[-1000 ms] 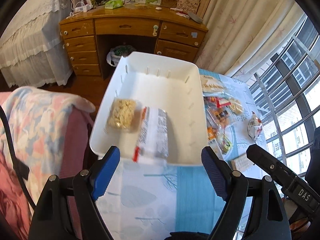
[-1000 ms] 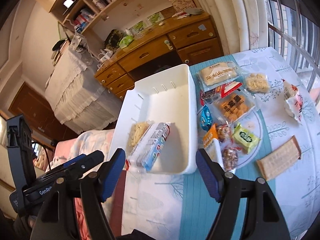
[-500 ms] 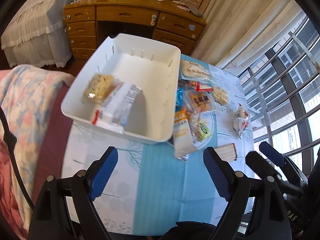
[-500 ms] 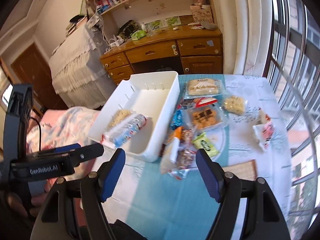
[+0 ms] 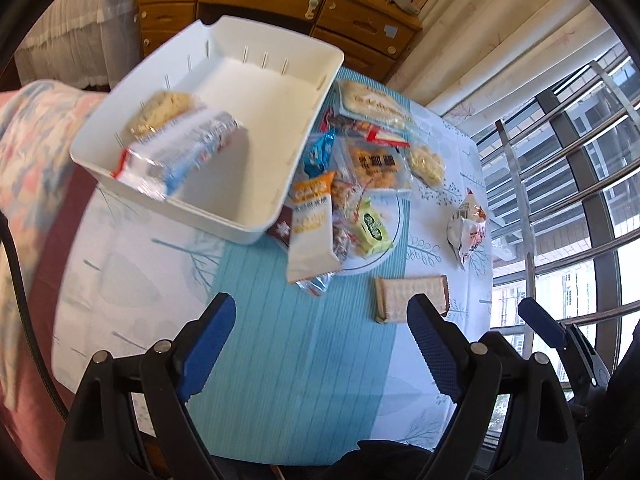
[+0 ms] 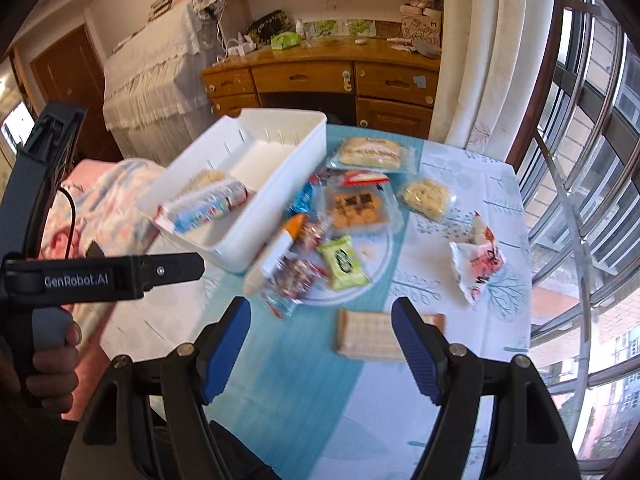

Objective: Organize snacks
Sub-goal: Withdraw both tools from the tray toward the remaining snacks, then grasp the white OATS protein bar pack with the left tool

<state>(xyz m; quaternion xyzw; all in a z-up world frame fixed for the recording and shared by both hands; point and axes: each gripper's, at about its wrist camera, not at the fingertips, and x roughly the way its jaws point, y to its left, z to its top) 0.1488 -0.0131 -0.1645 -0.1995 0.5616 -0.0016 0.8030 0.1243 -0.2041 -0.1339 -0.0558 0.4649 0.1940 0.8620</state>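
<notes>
A white bin (image 5: 256, 92) (image 6: 276, 168) sits at the table's left and holds a silver-blue packet (image 5: 180, 156) (image 6: 206, 206) and a pale noodle cake (image 5: 162, 110). A pile of snack packets (image 5: 352, 168) (image 6: 344, 216) lies to its right, some on a white plate (image 6: 376, 264). A brown wafer pack (image 5: 410, 296) (image 6: 366, 338) lies nearest me. My left gripper (image 5: 322, 324) is open and empty above the near table. My right gripper (image 6: 322, 330) is open and empty, with the wafer pack just behind its right finger.
The table has a blue and white leaf-print cloth (image 5: 280, 360). A torn snack bag (image 6: 478, 262) lies at the right. A wooden desk (image 6: 320, 76) stands behind, a pink blanket (image 5: 24, 152) at the left, window bars (image 6: 580, 160) at the right.
Both grippers have pulled back from the bin and swung right toward the snack pile. More of the table and the wafer pack have come into view. Both stay open.
</notes>
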